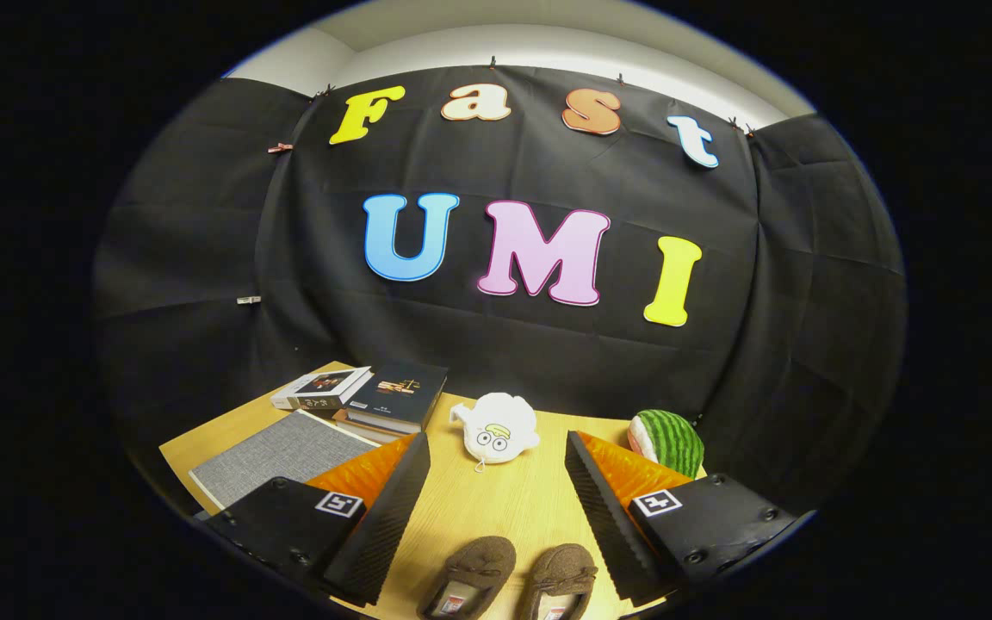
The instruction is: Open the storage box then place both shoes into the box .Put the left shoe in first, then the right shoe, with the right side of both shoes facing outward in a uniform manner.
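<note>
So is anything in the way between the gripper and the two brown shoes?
No, nothing visible blocks them. The gripper is open, and both brown shoes lie side by side on bare table between its fingers. The white plush toy sits farther ahead, beyond the fingertips, not in the path.

- We are seeing the table [496, 504] showing a smooth, pale wood grain with a soft sheen.
- We are looking at two slippers [509, 579] between the wide-apart fingers of the gripper [496, 499]; they are looking fuzzy, like a matt fleece or felt cloth.
- The fingers [384, 517] are showing a ribbed, matt inner face.
- The storage box [285, 452] is wearing a coarse, woven cloth surface, matt.
- The books [375, 396] are showing smooth paper covers with a slight gloss.
- The plush toy [496, 428] is looking soft and cloth-like, as is the watermelon plush [668, 439].
- The wall [496, 327] is hanging as creased, matt cloth.
</note>
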`<state>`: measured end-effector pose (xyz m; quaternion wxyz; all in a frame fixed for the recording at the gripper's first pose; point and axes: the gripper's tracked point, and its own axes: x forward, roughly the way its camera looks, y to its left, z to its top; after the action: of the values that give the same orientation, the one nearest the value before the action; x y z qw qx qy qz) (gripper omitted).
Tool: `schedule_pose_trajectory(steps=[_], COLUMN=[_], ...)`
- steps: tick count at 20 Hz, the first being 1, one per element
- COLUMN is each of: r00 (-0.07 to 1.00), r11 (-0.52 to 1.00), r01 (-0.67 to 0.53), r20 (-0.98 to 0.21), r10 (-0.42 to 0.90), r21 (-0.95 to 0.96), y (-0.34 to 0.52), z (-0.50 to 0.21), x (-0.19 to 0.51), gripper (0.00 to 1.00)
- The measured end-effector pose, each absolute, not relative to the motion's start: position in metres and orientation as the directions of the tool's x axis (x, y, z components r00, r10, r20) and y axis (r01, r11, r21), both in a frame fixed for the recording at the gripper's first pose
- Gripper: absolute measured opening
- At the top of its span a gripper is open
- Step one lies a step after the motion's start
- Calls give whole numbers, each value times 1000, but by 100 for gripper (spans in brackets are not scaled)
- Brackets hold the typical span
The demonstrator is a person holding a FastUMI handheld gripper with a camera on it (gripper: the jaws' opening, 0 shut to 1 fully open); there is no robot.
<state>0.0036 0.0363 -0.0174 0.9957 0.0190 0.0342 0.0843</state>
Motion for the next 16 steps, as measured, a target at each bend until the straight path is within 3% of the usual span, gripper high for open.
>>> schedule_pose_trajectory(steps=[8,13,16], r00=[961,839,734], r11=[965,840,717], r01=[-236,-401,-421], r20=[-121,-222,-256], r10=[250,497,629], r21=[117,365,555], y=[50,98,119], z=[-35,-72,-95], x=[4,-10,-15], gripper=[97,98,98])
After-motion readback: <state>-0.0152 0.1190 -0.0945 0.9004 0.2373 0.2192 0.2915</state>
